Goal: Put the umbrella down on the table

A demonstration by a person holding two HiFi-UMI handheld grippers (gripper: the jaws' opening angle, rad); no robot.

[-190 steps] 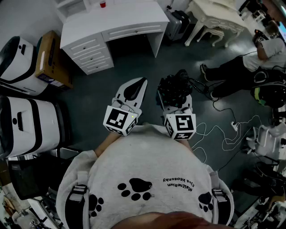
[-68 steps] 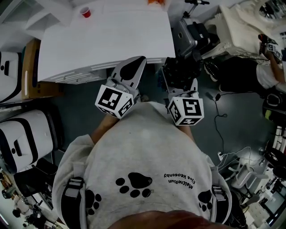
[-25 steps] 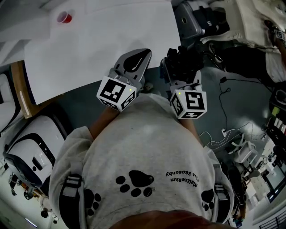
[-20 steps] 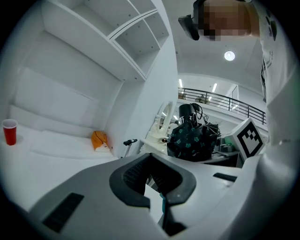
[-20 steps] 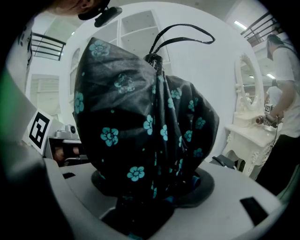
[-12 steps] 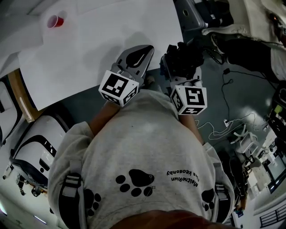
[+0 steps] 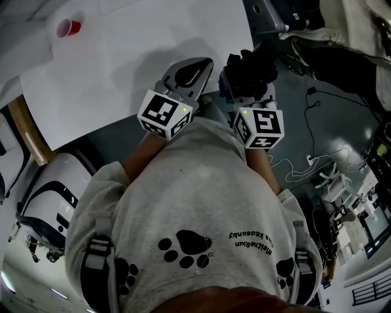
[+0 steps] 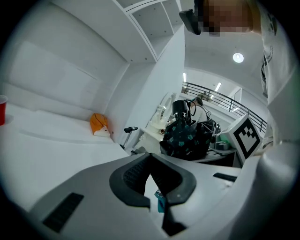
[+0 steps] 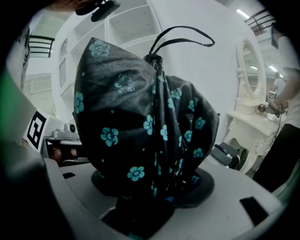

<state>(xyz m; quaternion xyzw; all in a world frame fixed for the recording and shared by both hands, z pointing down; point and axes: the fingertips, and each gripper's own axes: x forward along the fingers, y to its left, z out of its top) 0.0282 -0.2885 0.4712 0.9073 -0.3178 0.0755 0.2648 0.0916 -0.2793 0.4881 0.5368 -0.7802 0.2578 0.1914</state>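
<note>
A folded black umbrella (image 9: 140, 122) with teal flowers fills the right gripper view, its strap loop (image 9: 183, 33) sticking up. My right gripper (image 9: 154, 187) is shut on its lower end. In the head view the umbrella (image 7: 250, 61) is a dark bundle ahead of the right gripper (image 7: 245, 82), just off the right end of the white table (image 7: 122, 67). My left gripper (image 7: 197, 66) is shut with nothing in it, its tip over the table's near edge. The left gripper view shows the left gripper (image 8: 151, 155) and the umbrella (image 8: 185, 138) to its right.
A red cup (image 7: 68, 27) stands at the table's far left; an orange thing (image 8: 98, 124) lies by the back wall under shelves. White machines (image 7: 49, 183) stand on the floor at left. A suitcase (image 7: 266, 12) and cables (image 7: 305, 165) lie at right.
Both grippers have sunk and come closer to the table; the left tip now reaches over its near edge. The umbrella stays in the right gripper.
</note>
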